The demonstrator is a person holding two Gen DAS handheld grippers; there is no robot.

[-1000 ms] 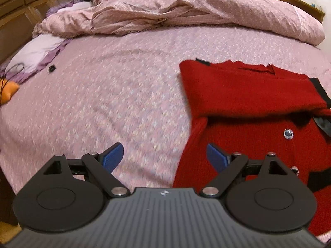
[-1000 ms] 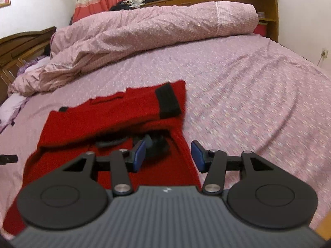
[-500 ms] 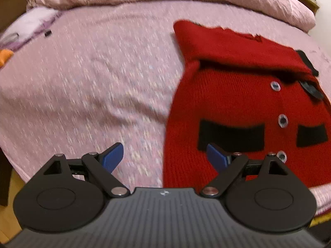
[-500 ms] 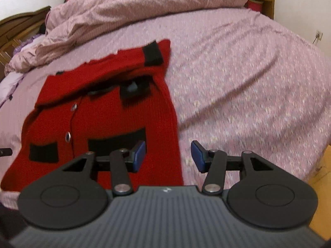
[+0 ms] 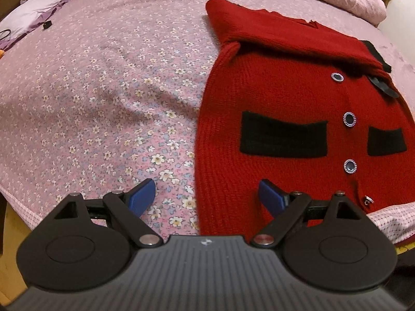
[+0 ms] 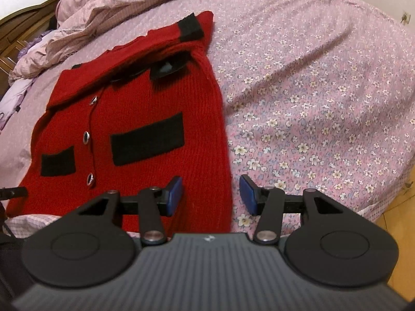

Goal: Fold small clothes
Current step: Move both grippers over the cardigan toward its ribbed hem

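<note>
A small red knitted cardigan [image 5: 280, 98] with black pocket bands and silver-rimmed buttons lies flat on the flowered pink bedsheet [image 5: 109, 93], its sleeves folded across the top. My left gripper [image 5: 207, 194] hangs open above the cardigan's lower left corner, its jaws straddling the left hem edge. In the right wrist view the same cardigan [image 6: 145, 119] fills the left half. My right gripper [image 6: 210, 193] stands open over the lower right corner, one blue pad above the knit and the other above the sheet. Nothing is held.
A rumpled pink quilt [image 6: 124, 2] is heaped along the far side of the bed. A pale purple pillow [image 5: 31, 13] and a small black object [image 5: 46, 24] lie at the far left. The bed's near edge [image 6: 373, 210] drops to a wooden floor.
Both grippers have dropped and tilted downward and pulled back to the cardigan's bottom hem; its pockets and lower buttons have come into view. Neither gripper's opening has changed.
</note>
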